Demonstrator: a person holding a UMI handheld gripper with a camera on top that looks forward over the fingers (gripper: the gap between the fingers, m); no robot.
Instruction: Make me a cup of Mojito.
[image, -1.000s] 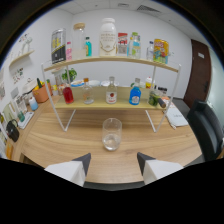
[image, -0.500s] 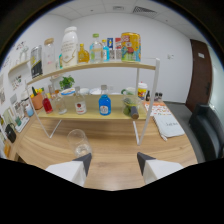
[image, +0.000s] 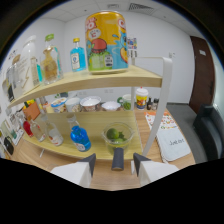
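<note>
clear glass bowl (image: 118, 135) with limes (image: 115, 133) inside sits on the lower shelf (image: 95, 150) of the wooden rack, just ahead of the tool (image: 114, 165), right of a blue bottle (image: 80, 138). a dark handle (image: 118, 159), seemingly a muddler or tongs, lies between the bowl and the fingertips. the tool's fingers stand wide apart with nothing held. i judge the step to be fetching lime: centre the fingers on the dark handle, come in level under the upper shelf (image: 100, 80), avoid the white upright (image: 160, 110) on the right, and close gently.
</note>
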